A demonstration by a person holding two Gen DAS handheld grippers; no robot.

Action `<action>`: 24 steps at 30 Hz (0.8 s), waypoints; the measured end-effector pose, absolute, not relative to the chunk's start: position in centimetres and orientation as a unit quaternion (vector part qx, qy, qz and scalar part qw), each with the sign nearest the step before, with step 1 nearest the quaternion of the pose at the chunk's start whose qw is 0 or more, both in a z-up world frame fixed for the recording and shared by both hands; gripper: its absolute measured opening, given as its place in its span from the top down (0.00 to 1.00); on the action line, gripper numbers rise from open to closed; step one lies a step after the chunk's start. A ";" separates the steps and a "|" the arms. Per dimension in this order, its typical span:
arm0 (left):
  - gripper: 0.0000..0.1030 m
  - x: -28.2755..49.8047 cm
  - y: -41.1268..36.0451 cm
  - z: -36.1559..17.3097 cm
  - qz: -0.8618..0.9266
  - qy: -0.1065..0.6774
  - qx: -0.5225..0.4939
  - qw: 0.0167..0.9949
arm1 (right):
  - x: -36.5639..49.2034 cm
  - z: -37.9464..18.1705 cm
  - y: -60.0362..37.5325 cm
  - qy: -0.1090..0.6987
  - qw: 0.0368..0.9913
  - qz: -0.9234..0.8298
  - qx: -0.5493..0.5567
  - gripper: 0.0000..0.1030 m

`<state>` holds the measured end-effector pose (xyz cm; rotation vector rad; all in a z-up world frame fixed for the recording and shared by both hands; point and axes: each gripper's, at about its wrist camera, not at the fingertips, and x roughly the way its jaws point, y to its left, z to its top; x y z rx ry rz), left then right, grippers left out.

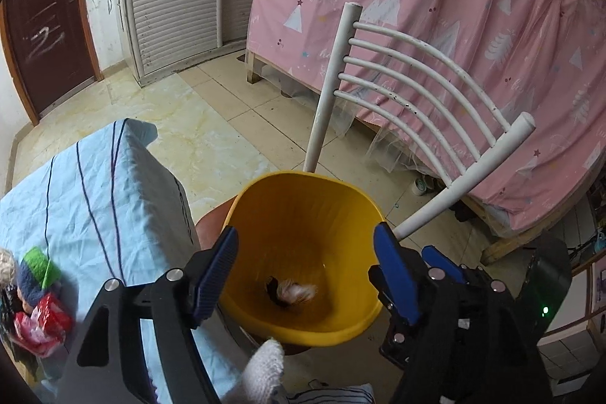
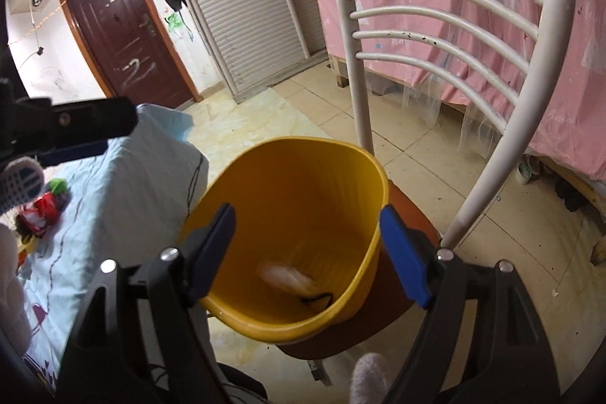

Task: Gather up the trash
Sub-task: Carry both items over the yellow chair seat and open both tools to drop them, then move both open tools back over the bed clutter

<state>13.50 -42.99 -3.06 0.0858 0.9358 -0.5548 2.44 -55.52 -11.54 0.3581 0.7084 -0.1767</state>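
A yellow bin [image 1: 303,199] [image 2: 303,177] stands on the brown seat of a chair [image 2: 401,211]. At its bottom lies a blurred pale piece of trash [image 1: 293,290] [image 2: 288,277] with a dark bit beside it. My left gripper [image 1: 306,233] hangs open over the bin's mouth, nothing between its pads. My right gripper [image 2: 308,214] is also open above the bin and holds nothing. On the table, a red wrapper [image 1: 41,324] [image 2: 39,211] lies beside a green scrap [image 1: 38,265].
A table under a light blue cloth [image 1: 94,184] [image 2: 113,184] stands left of the bin. The chair's white barred back [image 1: 416,82] [image 2: 435,17] rises behind it. Beyond are a pink curtained bed [image 1: 454,6], tiled floor and a brown door [image 2: 125,25]. White gloved hands [image 1: 265,366] show.
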 end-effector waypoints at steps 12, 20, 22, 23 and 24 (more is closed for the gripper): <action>0.37 11.9 -35.5 0.5 -0.245 0.422 0.002 0.873 | 2.8 -8.4 -51.7 0.326 0.930 -0.060 0.160 0.25; 0.37 10.6 -30.0 2.1 -0.209 0.410 0.012 0.888 | 4.3 -6.4 -47.3 0.323 0.936 -0.025 0.139 0.24; 0.37 10.3 -28.7 2.4 -0.200 0.408 0.015 0.891 | 4.8 -6.1 -46.2 0.324 0.937 -0.016 0.132 0.24; 0.37 10.1 -28.1 2.6 -0.196 0.407 0.016 0.892 | 5.0 -5.9 -45.6 0.324 0.937 -0.012 0.128 0.23; 0.37 9.9 -27.5 2.7 -0.192 0.405 0.018 0.894 | 5.2 -5.7 -45.2 0.324 0.938 -0.008 0.124 0.23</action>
